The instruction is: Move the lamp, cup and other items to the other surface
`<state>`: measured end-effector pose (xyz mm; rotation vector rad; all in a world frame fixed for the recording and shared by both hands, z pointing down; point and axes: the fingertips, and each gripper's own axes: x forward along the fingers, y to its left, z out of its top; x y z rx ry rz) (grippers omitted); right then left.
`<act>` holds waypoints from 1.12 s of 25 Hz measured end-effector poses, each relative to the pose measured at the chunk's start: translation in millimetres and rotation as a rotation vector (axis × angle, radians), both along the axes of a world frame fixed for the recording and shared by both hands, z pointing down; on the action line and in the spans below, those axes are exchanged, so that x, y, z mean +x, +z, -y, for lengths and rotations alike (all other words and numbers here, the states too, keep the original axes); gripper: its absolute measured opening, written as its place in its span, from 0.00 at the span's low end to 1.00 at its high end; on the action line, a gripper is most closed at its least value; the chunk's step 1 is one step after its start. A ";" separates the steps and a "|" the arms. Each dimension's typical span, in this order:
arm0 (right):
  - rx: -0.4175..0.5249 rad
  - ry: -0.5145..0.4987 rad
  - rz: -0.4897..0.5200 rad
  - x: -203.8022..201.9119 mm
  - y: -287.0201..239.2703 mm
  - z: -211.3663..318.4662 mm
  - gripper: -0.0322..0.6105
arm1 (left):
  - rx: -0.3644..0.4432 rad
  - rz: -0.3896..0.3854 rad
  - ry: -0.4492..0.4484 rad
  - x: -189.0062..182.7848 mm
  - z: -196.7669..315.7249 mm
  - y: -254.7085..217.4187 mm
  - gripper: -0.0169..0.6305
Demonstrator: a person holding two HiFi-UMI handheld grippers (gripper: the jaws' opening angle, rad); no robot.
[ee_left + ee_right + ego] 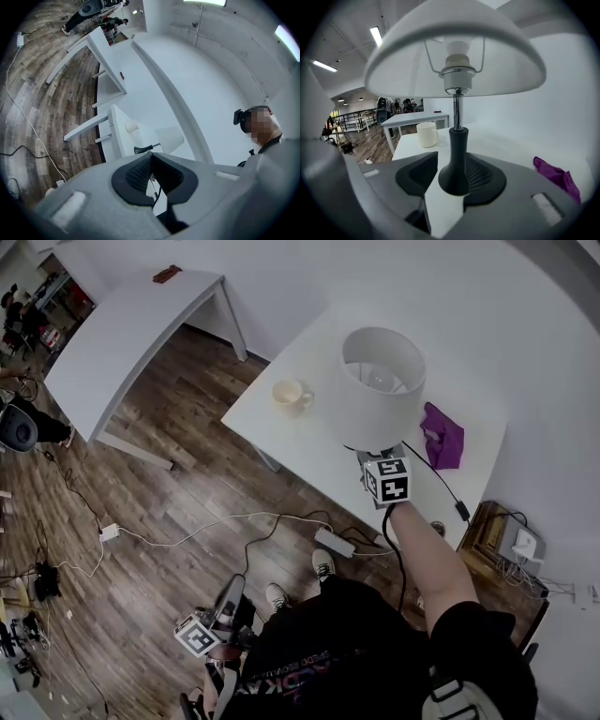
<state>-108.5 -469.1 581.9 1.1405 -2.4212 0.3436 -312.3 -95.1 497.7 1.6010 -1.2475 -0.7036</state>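
A lamp (380,385) with a white shade and a dark base stands on the near white table (272,427). My right gripper (375,457) reaches in under the shade. In the right gripper view the lamp base (454,173) sits between the jaws of that gripper (453,160); a gap shows on the left side, so the gripper is open. A cream cup (291,396) (426,134) stands left of the lamp, and a purple cloth (442,437) (555,174) lies to its right. My left gripper (225,601) (150,157) hangs low by the person's leg, shut and holding nothing.
A second white table (122,343) stands farther left across the wood floor, with a small dark reddish thing (167,274) at its far end. A power strip (335,542) and cables lie on the floor between me and the near table. The lamp's cord (441,479) runs off the table's right edge.
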 end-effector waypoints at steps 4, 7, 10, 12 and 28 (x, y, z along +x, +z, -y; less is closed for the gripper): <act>0.050 -0.013 -0.013 -9.5 9.4 20.8 0.35 | -0.029 0.010 -0.029 3.4 -1.2 1.2 0.02; 0.073 -0.011 -0.006 -14.6 8.8 33.1 0.34 | -0.044 0.016 -0.051 4.5 -1.3 1.8 0.02; 0.084 -0.018 -0.010 -18.7 13.2 42.7 0.34 | -0.055 0.011 -0.075 5.1 -2.1 4.8 0.02; 0.086 -0.029 -0.009 -22.6 14.2 45.4 0.33 | -0.059 -0.015 -0.093 8.4 -0.5 5.6 0.02; 0.082 -0.048 0.012 -29.8 18.2 50.2 0.30 | -0.115 0.000 -0.091 18.4 3.0 15.8 0.02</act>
